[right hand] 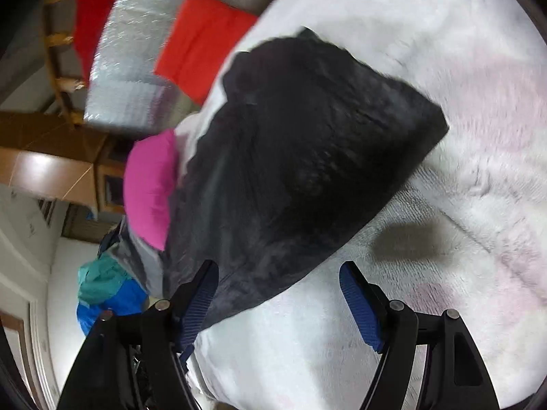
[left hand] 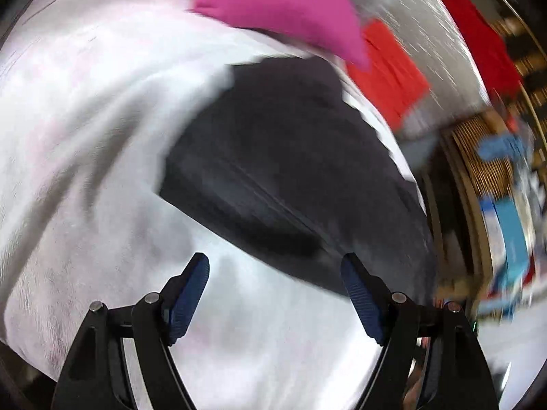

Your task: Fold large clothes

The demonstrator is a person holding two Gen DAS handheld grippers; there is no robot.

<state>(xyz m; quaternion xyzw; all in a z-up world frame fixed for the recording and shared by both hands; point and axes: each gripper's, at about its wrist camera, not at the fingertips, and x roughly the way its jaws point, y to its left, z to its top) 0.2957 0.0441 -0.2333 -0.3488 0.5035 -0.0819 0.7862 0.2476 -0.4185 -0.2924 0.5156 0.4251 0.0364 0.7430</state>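
Your left gripper (left hand: 275,294) hangs over the white fleecy blanket (left hand: 85,143) with its jaws standing wide apart and nothing between the blue ribbed pads (left hand: 191,300); only blanket shows in the gap. Just ahead of it lies the dark grey garment (left hand: 290,171), folded into a flat, roughly four-sided bundle that rests on the blanket, with a seam line running across its near part. Your right gripper (right hand: 278,302) is spread just as wide and holds nothing; the near corner of the dark garment (right hand: 301,157) runs down toward its left-hand pad (right hand: 200,302), though the blur keeps you from telling whether cloth and pad touch. Beyond the garment in the left view, a bright pink cloth (left hand: 283,10) lies at the far edge of the blanket, and a folded red cloth (left hand: 389,71) sits past it on a silvery, quilted-looking surface (left hand: 393,7). The right view shows the same pink cloth (right hand: 150,184) just beside the garment's edge, the red cloth (right hand: 201,41) on the silver surface (right hand: 130,51), and, lower at the left, a heap of blue and teal fabric (right hand: 102,290) on the floor. Both views are smeared by motion, so no label, brand or writing can be read on the garment or anything around it; the blue boxes (left hand: 509,239) at the right of the left view are too blurred to make out any print.
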